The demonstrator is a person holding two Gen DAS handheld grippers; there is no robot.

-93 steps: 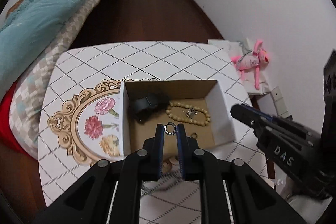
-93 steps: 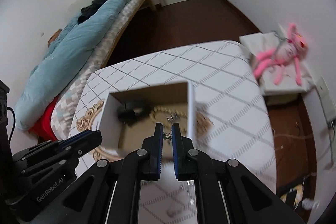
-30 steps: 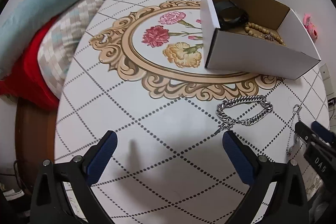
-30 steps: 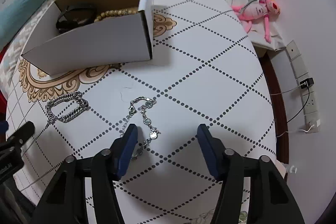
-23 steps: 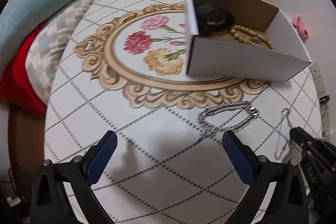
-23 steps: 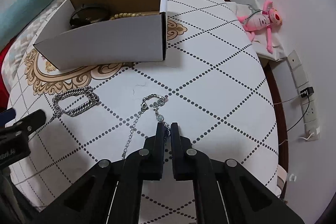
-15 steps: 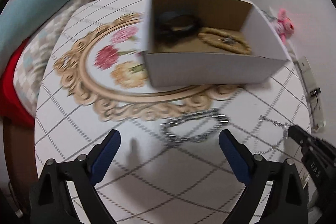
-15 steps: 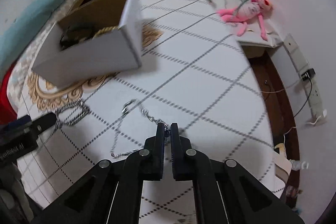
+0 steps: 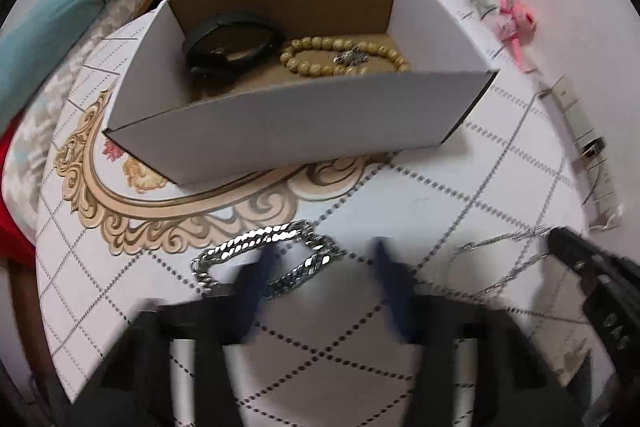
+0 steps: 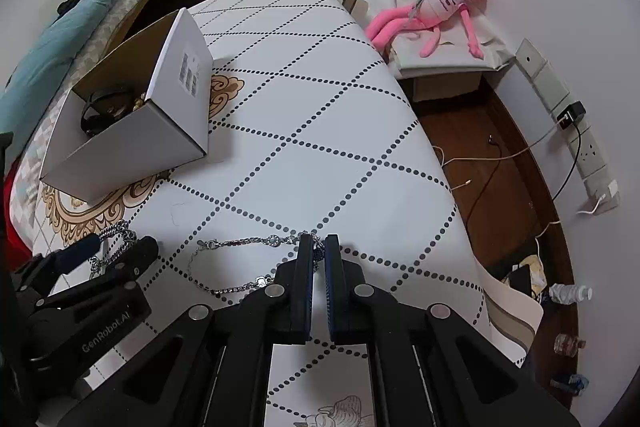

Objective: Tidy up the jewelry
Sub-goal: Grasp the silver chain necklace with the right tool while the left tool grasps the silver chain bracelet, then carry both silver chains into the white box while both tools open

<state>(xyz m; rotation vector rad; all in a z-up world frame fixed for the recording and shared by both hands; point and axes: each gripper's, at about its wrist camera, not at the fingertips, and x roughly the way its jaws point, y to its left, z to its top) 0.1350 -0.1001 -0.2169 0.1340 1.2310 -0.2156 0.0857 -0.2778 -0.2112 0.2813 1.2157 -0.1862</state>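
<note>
A white cardboard box point(image 9: 288, 123) on the table holds a black bracelet point(image 9: 232, 43) and a beaded bracelet point(image 9: 344, 61). A heavy silver link bracelet point(image 9: 264, 255) lies on the tablecloth in front of the box. My left gripper point(image 9: 320, 267) is blurred, its fingers partly closed around that bracelet's near side. My right gripper point(image 10: 319, 251) is shut on a thin silver chain point(image 10: 240, 241), which trails left across the cloth; it also shows in the left wrist view point(image 9: 500, 247). The box also shows in the right wrist view point(image 10: 132, 143).
The round table point(image 10: 320, 131) has a white diamond-pattern cloth with a floral medallion. A bed point(image 9: 60, 7) lies to the left. A pink plush toy point(image 10: 436, 7) sits on a low stand at the right; cables and a power strip point(image 10: 576, 147) are on the floor.
My right gripper closed on the thin chain and pulled it along. My left gripper's fingers have moved in from wide open over the link bracelet.
</note>
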